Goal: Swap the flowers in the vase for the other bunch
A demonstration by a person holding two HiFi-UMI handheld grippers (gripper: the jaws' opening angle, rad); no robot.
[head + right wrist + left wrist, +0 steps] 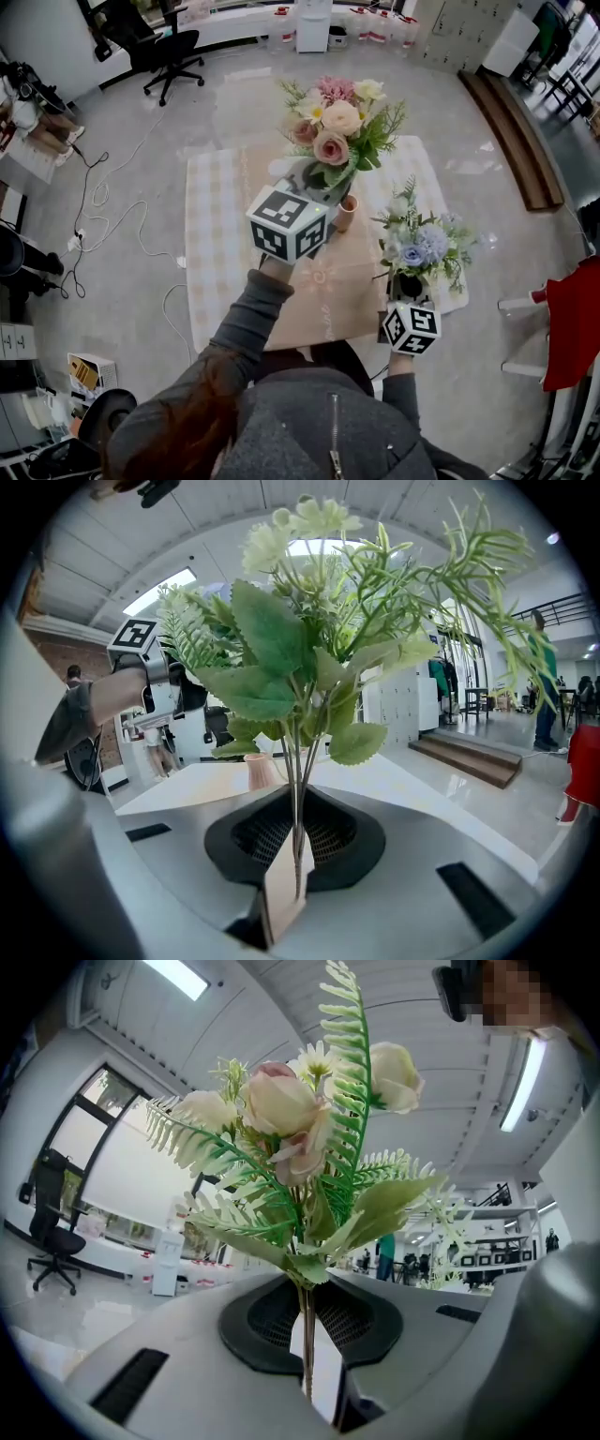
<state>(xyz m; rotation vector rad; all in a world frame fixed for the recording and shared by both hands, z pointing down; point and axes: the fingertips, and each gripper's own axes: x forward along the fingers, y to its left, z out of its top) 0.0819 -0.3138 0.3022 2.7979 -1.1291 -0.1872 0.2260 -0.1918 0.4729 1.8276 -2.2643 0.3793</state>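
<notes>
In the head view, my left gripper (321, 187) is shut on the stems of a pink and cream rose bunch (338, 126), held up over the table's middle. The left gripper view shows the thin stems (306, 1335) pinched between its pads below the roses (281, 1110). A small pink vase (346, 212) stands on the table just right of that gripper, with no stems seen in it. My right gripper (410, 287) is shut on the blue and white bunch (422, 244) near the table's right front. Its stems (294, 836) sit between the pads, with the vase (260, 771) beyond.
The table (216, 244) carries a checked cloth with a beige runner. A black office chair (173, 56) stands at the back left. Cables (94, 216) trail on the floor at left. A red seat (572, 323) is at the right, and a wooden step (511, 131) at the back right.
</notes>
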